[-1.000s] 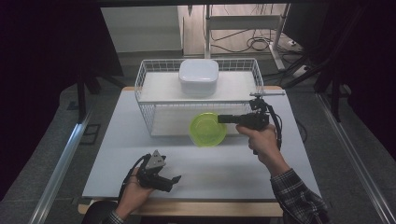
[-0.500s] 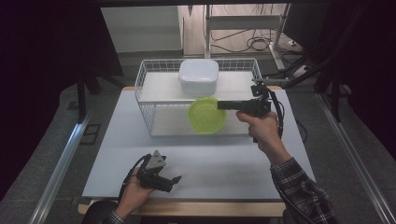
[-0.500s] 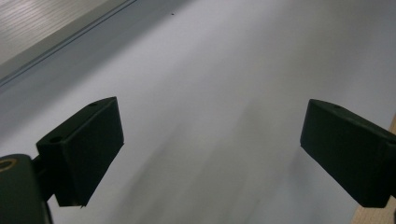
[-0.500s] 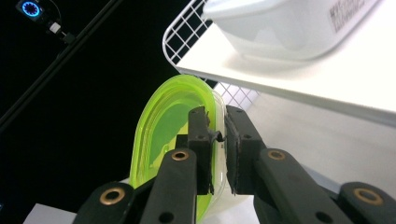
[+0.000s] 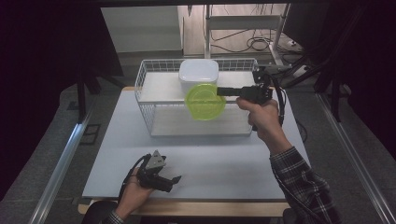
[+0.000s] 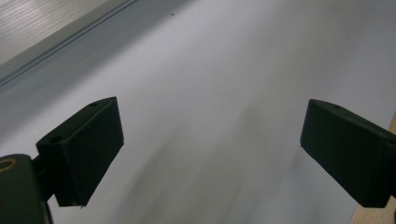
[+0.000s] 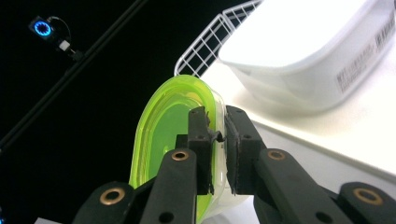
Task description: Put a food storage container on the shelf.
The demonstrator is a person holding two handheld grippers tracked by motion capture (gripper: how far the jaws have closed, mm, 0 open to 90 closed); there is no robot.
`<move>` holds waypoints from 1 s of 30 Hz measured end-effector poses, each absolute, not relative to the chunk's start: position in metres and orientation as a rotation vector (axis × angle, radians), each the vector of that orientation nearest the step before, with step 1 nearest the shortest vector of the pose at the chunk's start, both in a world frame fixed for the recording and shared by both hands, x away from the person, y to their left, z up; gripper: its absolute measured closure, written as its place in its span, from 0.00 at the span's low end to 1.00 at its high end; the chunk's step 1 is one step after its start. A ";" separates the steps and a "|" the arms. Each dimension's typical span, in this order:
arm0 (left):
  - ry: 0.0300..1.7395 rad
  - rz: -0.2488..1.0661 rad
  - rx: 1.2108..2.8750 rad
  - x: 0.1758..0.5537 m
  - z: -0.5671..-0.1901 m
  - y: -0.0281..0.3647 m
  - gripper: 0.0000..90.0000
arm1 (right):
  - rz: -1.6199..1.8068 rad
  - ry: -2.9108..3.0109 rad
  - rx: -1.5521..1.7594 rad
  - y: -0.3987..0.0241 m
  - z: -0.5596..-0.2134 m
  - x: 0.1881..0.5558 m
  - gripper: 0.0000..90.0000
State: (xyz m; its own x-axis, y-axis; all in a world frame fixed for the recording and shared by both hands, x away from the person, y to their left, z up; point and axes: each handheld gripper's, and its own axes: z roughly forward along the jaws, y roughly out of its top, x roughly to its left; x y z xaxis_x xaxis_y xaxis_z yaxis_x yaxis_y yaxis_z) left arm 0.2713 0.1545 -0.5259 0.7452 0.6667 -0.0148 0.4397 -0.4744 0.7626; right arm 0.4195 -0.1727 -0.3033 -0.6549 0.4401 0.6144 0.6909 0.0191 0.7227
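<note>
I've got the right gripper [image 5: 223,90] clamped on the rim of the green bowl [image 5: 205,102], held on edge above the wire basket [image 5: 154,122] beside the white container [image 5: 199,73] to clear the wall, left gripper [image 5: 173,179] parked wide open on the table [image 5: 224,158].

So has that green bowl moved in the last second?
Yes. The green bowl, clamped in the right gripper, rose from the table to level with the wire basket's upper shelf.

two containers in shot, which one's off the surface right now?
The green-lidded container, clamped at its rim in the right gripper and held in the air by the wire basket. The white container sits on the basket's upper shelf, untouched.
</note>
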 end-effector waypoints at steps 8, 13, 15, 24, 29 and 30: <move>0.838 0.358 2.129 0.271 -0.525 0.156 0.06 | -1.738 -2.072 -1.196 -0.166 -0.280 0.428 0.91; 0.848 0.354 2.115 0.272 -0.524 0.157 0.06 | -1.780 -2.061 -1.219 -0.159 -0.265 0.437 0.91; 0.850 0.352 2.113 0.271 -0.525 0.157 0.06 | -1.794 -2.059 -1.230 -0.156 -0.259 0.441 0.91; 0.842 0.349 2.118 0.271 -0.525 0.156 0.06 | -1.845 -2.055 -1.308 -0.143 -0.245 0.460 0.91; 0.840 0.349 2.119 0.271 -0.525 0.157 0.06 | -1.860 -2.045 -1.370 -0.139 -0.244 0.472 0.91; 0.840 0.348 2.120 0.271 -0.525 0.157 0.06 | -1.859 -2.044 -1.384 -0.138 -0.245 0.474 0.91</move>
